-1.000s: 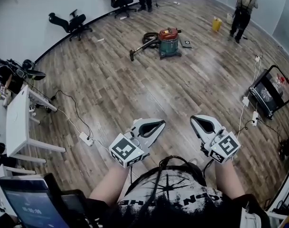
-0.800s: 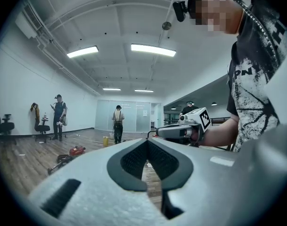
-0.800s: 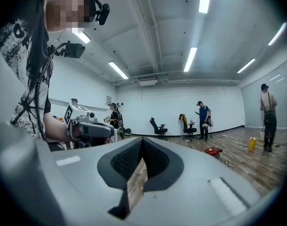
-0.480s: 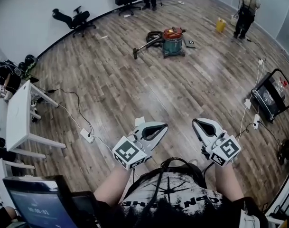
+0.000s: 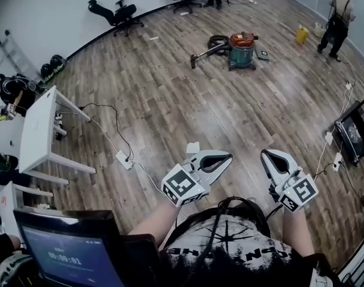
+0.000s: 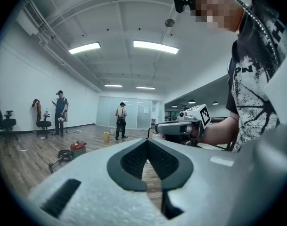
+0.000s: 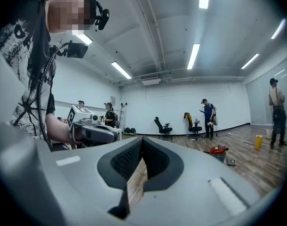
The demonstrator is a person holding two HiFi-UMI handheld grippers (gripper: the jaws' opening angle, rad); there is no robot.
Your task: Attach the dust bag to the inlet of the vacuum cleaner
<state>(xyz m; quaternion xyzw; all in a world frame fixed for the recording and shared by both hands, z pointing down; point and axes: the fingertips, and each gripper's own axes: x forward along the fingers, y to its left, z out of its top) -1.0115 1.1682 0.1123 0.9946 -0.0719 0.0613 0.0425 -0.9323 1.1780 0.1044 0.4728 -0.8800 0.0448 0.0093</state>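
Note:
The vacuum cleaner (image 5: 241, 46), teal with a red top, stands far off on the wooden floor, its hose (image 5: 213, 44) lying to its left. It shows small in the left gripper view (image 6: 77, 147) and the right gripper view (image 7: 219, 150). A small flat dark item (image 5: 263, 55) lies beside it. I cannot make out a dust bag. My left gripper (image 5: 227, 157) and right gripper (image 5: 268, 155) are held side by side in front of the person's chest, both shut and empty. Each shows in the other's view: right gripper (image 6: 181, 126), left gripper (image 7: 94, 132).
A white table (image 5: 38, 137) stands at the left, with a power strip and cable (image 5: 123, 159) on the floor near it. A monitor (image 5: 68, 256) is at the lower left. A black cart (image 5: 355, 130) is at the right. Office chairs (image 5: 119, 14), a yellow container (image 5: 302, 34) and a person (image 5: 337, 23) are far off.
The head view has swung left, so the vacuum cleaner and both grippers sit further right in the picture. Both grippers stay shut and side by side.

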